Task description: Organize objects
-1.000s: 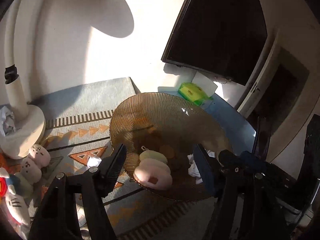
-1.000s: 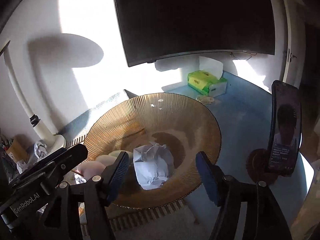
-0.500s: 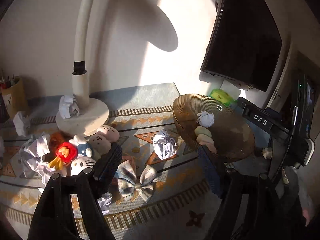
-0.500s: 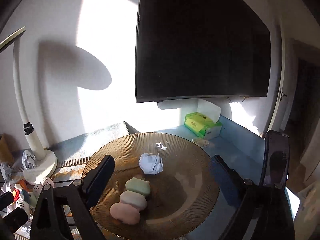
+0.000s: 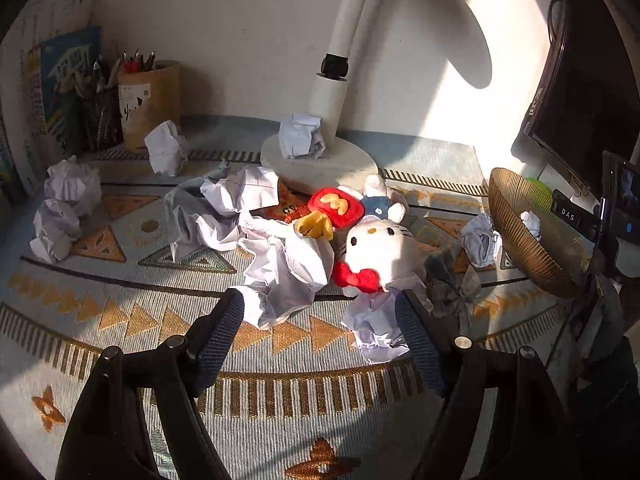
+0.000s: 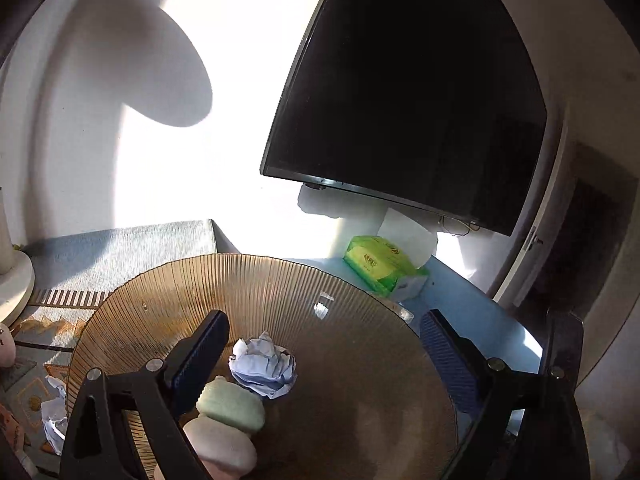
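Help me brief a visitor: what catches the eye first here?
The white cat plush with a red bow lies amid crumpled paper on the patterned rug, ahead of the open left gripper. The right gripper hangs open over the amber ribbed bowl, which holds a paper ball.

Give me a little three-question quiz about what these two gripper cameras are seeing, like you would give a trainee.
1. True or false: the left gripper is shut on a paper ball.
2. Which is inside the amber ribbed bowl? A) a crumpled paper ball B) the green tissue box C) the white cat plush
3. Fill in: one paper ball rests on the base of the white ____.

Key
1. False: its jaws stand wide apart, and a crumpled paper lies on the patterned mat between them, not gripped.
2. A
3. lamp
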